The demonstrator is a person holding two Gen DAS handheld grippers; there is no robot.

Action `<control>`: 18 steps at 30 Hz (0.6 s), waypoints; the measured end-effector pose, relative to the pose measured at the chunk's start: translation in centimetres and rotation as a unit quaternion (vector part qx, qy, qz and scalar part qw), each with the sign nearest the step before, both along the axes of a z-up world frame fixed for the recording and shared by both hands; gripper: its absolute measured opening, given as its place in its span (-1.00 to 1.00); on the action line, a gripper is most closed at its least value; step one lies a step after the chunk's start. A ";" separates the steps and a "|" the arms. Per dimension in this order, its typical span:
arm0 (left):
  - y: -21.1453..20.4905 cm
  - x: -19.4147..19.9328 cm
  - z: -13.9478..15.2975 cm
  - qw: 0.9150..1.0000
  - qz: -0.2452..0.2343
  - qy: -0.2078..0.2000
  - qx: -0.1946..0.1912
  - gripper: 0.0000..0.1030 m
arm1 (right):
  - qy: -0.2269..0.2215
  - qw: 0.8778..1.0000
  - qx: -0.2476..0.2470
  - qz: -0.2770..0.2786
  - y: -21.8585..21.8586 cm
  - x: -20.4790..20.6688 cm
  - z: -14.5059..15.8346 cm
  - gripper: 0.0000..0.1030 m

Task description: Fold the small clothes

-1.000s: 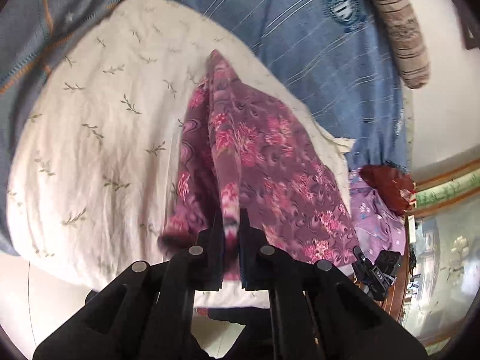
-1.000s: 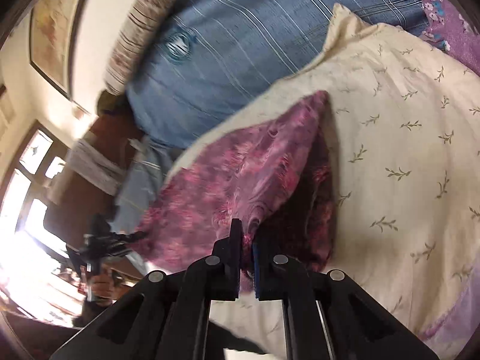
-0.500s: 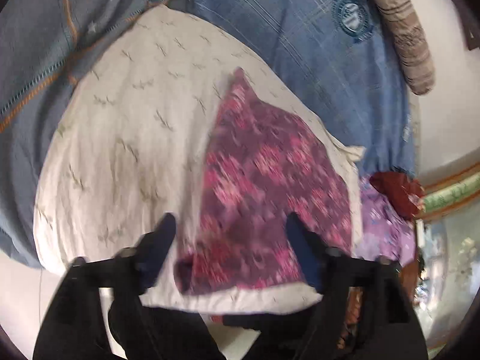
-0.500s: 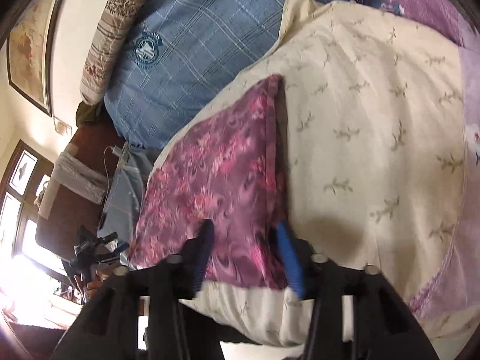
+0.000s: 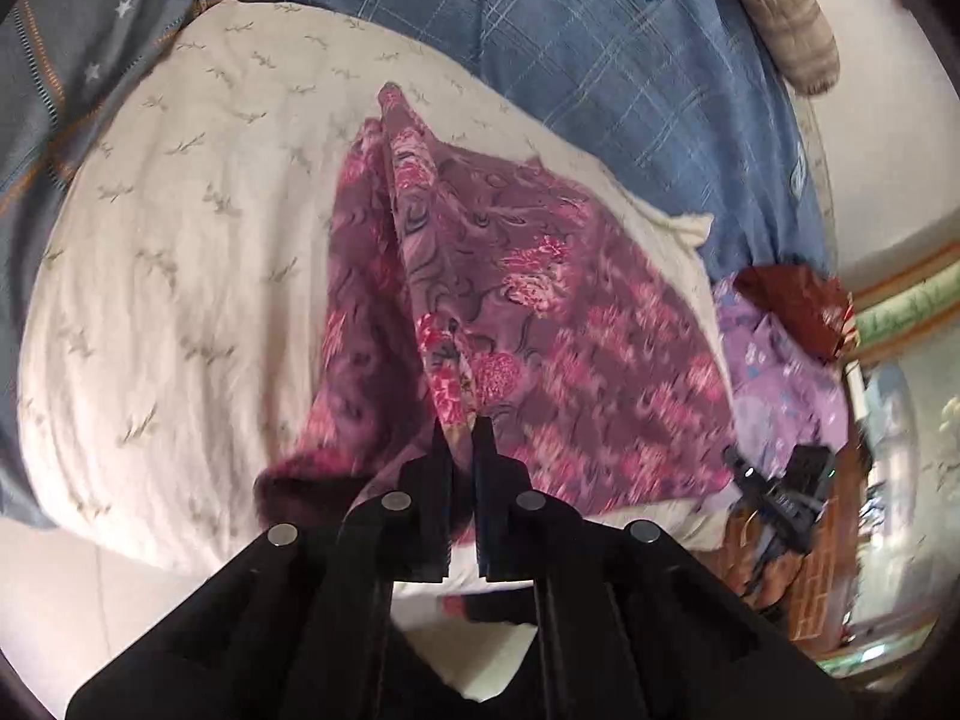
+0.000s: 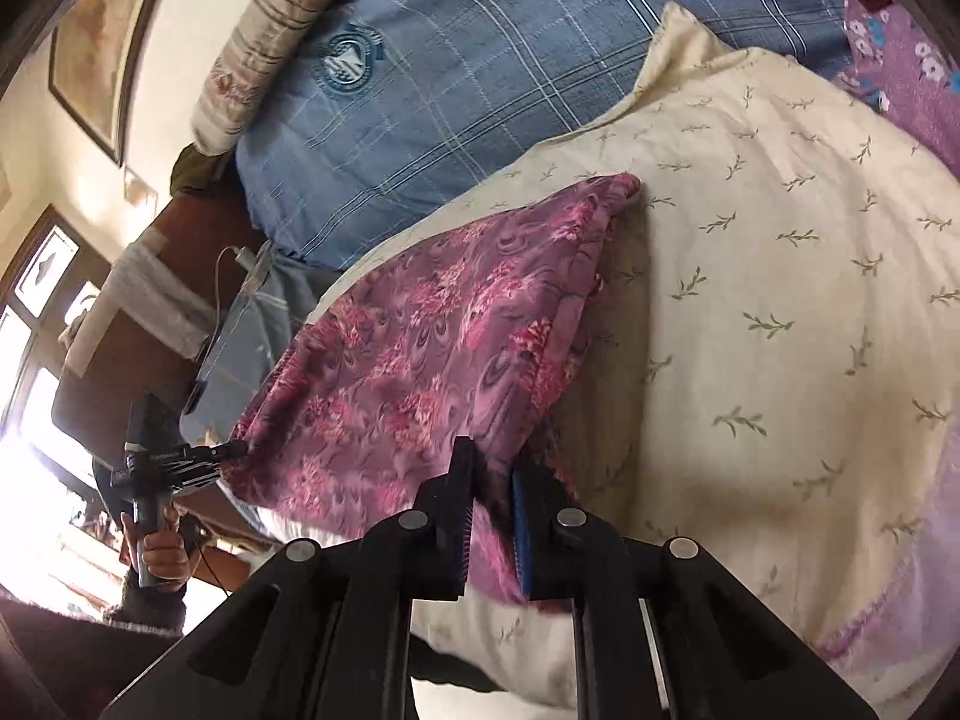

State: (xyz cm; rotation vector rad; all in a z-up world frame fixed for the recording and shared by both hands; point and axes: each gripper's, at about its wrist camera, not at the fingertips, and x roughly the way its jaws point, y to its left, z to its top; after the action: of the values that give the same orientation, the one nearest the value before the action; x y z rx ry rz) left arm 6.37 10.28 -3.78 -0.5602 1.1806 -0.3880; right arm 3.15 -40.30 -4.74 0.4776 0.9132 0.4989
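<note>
A purple-pink flowered cloth lies on a cream leaf-print pillow. My left gripper is shut on the cloth's near edge and lifts it into a ridge running away from me. In the right wrist view the same cloth lies on the pillow. My right gripper is shut on its near right corner. The other gripper shows at the cloth's far left edge, held by a hand.
A blue plaid cover lies behind the pillow, with a striped bolster at the back. A grey starred blanket is at left. Lilac flowered fabric and a red item lie at right. The right gripper shows there.
Half a second ago both grippers were open above the flat cloth. Both have since shut on its near edge, and the left one raises a fold.
</note>
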 end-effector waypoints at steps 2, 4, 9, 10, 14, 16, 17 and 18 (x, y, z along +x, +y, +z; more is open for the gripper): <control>0.7 -0.5 -2.2 0.999 0.015 0.035 0.018 -0.94 | 0.025 1.000 -0.016 -0.004 -0.7 -0.3 -1.4 -0.92; 1.9 -0.2 -4.7 0.996 0.044 0.077 0.008 -0.94 | 0.070 0.997 -0.027 -0.019 -1.4 0.4 -4.1 -0.91; 3.8 0.1 -2.3 0.997 0.066 0.036 0.006 -0.92 | 0.063 0.998 -0.017 -0.019 -1.3 0.5 -3.7 -0.79; 4.0 0.3 -1.0 0.998 0.064 0.014 0.006 -0.87 | 0.055 0.998 -0.012 -0.018 -1.4 0.8 -3.0 -0.76; 4.1 1.6 0.5 0.998 0.062 -0.009 -0.019 0.31 | 0.044 0.998 0.005 -0.051 -2.3 2.1 -1.7 -0.11; 3.2 1.3 0.3 0.998 0.046 -0.005 -0.036 0.31 | 0.071 0.996 0.023 -0.056 -2.2 2.6 -2.4 -0.11; 2.3 0.8 0.2 0.999 0.024 -0.005 -0.045 0.31 | 0.077 0.995 0.028 -0.052 -2.0 2.4 -2.7 -0.11; 1.5 -0.1 0.4 0.999 0.001 -0.010 -0.046 0.31 | 0.078 0.996 0.026 -0.047 -1.8 1.8 -2.8 -0.11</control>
State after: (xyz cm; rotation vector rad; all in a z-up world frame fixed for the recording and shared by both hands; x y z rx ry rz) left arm 6.30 11.74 -3.34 -0.6367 1.1476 -0.4462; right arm 4.93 -42.09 -7.51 0.6103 1.0236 0.4048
